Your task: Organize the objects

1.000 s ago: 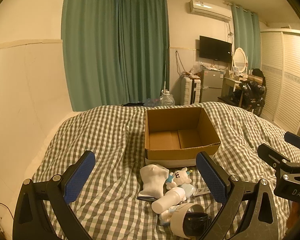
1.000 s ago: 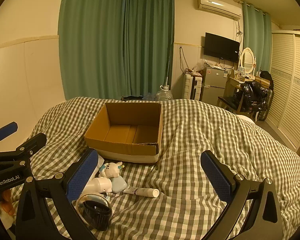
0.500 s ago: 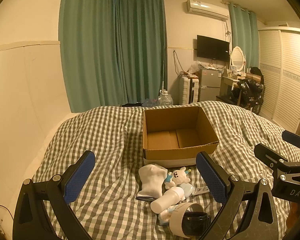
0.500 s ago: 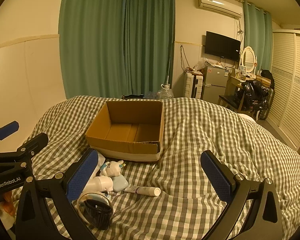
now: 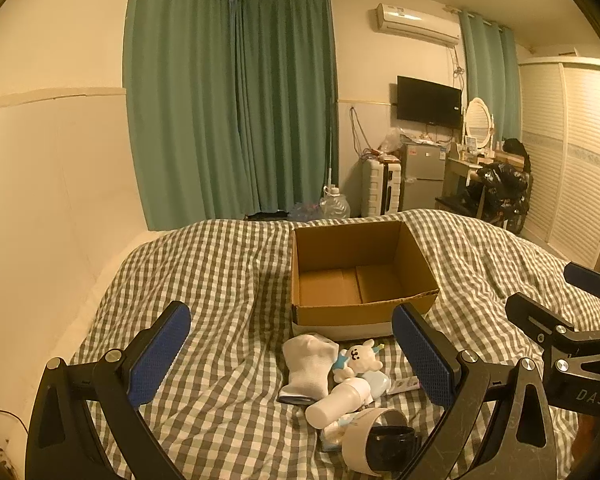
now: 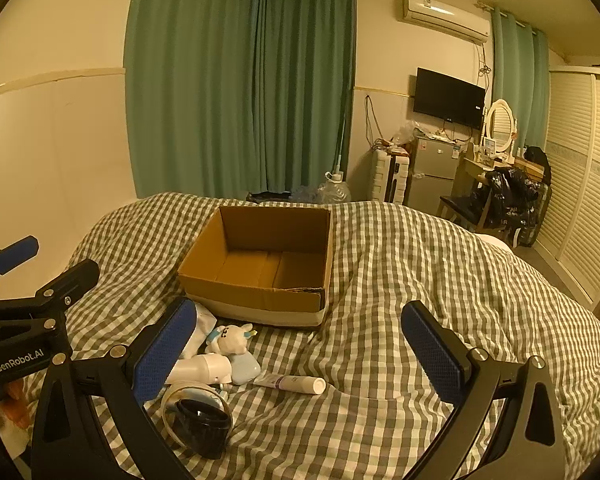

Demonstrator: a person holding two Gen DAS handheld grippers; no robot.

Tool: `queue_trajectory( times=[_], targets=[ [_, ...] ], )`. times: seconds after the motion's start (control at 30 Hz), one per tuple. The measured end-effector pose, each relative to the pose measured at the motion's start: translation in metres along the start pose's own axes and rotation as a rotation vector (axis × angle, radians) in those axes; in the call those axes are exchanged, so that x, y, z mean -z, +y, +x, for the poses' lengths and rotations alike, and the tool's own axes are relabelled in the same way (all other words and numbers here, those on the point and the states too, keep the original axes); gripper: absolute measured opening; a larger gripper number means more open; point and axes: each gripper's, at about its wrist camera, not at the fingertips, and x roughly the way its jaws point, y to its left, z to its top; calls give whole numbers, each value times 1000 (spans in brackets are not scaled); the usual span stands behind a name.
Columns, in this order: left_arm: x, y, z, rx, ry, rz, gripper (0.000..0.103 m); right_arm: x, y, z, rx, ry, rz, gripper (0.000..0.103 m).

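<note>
Between the left gripper [image 5: 290,354]'s wide-spread fingers lie a white sock [image 5: 306,366], plush toy [image 5: 360,358] and bottle [image 5: 338,398]; beyond them sits an empty cardboard box [image 5: 360,314]. Right gripper [image 6: 300,344] spread wide, holding nothing.

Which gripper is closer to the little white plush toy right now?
Left. The left gripper frames the plush toy between its open fingers; the right gripper sits further right, the toy by its left finger.
</note>
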Motion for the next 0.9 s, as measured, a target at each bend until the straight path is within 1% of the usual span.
queue_trajectory(
  times=[0.17, 0.33, 0.53, 0.9],
  targets=[
    [-1, 0, -4, 17, 1, -3, 103, -2, 6, -5, 1, -3, -13, 103],
    [-2, 2, -7, 13, 11, -2, 103, -3, 11, -11, -1, -7, -25, 103],
    [8, 5, -5, 10, 49, 21, 103, -1, 20, -12, -8, 11, -47, 103],
    [27, 12, 5, 16, 120, 21, 103, 12, 32, -7, -19, 67, -84, 103]
  ],
)
